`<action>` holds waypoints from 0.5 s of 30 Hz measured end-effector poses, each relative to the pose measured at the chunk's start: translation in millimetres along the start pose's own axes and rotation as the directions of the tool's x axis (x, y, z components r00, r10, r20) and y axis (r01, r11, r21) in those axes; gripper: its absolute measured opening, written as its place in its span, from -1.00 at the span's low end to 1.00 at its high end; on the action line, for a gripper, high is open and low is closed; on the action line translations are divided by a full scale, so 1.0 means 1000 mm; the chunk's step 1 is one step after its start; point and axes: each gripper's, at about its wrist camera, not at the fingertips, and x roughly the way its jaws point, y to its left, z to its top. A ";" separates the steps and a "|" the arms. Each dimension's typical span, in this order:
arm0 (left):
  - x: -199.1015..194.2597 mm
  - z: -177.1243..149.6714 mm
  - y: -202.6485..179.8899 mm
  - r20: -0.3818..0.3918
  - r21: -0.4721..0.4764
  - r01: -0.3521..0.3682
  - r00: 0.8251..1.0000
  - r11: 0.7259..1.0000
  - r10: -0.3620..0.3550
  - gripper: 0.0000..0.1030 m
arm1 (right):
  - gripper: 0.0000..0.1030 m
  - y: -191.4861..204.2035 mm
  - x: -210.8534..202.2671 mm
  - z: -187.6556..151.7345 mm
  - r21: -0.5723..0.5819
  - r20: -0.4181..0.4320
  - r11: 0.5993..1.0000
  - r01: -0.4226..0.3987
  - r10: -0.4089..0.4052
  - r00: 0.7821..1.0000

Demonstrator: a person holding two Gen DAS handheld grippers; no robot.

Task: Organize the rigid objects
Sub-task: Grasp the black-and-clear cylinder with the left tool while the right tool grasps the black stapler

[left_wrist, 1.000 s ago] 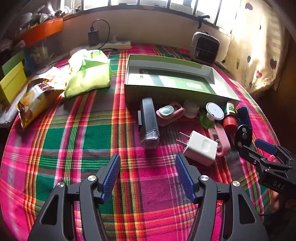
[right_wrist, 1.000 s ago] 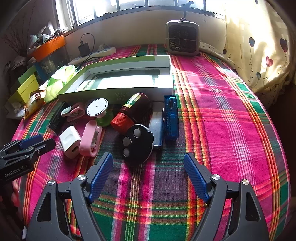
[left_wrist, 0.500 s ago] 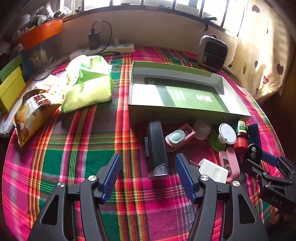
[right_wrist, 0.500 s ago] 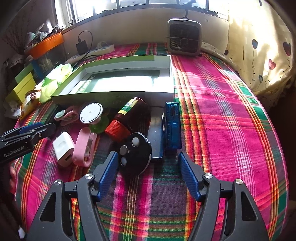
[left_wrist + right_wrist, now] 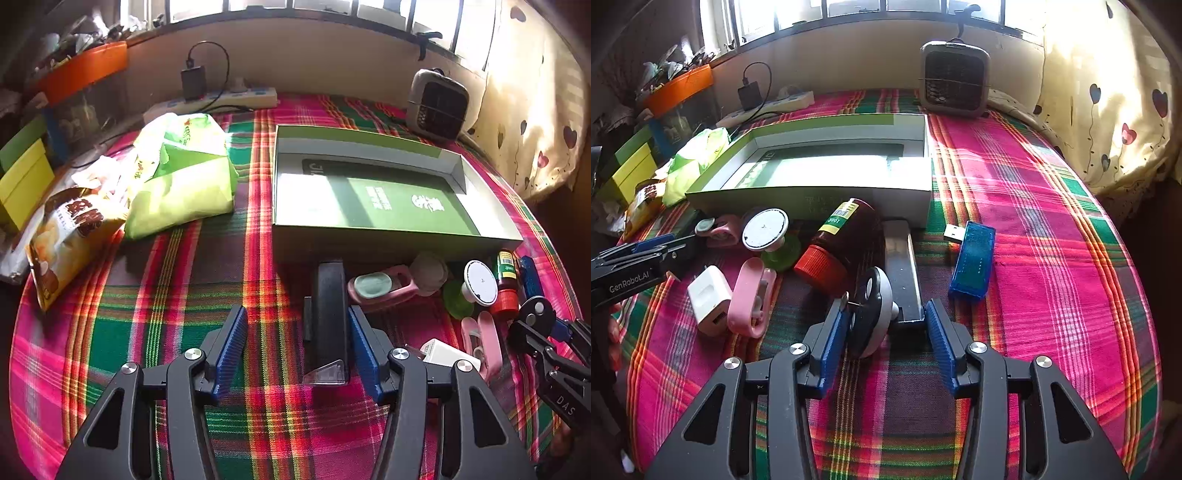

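black and stiff, the stapler lies on the plaid surface before the green box, our left gripper jaws wide astride it, holding nothing, while our right gripper gapes around the round black disc; we'd judge its long flat sides grip best.

**Backlit, strong fisheye warp**

Daylight from the windows behind, blown out to white. Sun patches glaring inside the box and on the curtain. Deep shadow along the box's near wall. Left shelves dim. Edges bent, corners vignetted black. Centre sharp, slight softness toward the rims.
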 end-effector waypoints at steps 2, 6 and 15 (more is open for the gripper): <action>0.000 0.000 0.000 0.003 -0.003 0.000 1.000 1.000 0.000 -0.05 | -0.18 -0.001 0.000 0.000 0.004 0.002 1.000 0.000 0.000 1.000; -0.001 0.001 0.002 0.009 -0.012 0.007 1.000 1.000 -0.007 -0.26 | -0.26 -0.003 -0.001 0.000 0.010 0.005 1.000 0.000 0.000 1.000; -0.003 -0.001 0.000 0.013 -0.005 0.017 1.000 1.000 -0.017 -0.55 | -0.36 -0.005 -0.003 -0.002 0.020 0.011 1.000 -0.002 0.002 1.000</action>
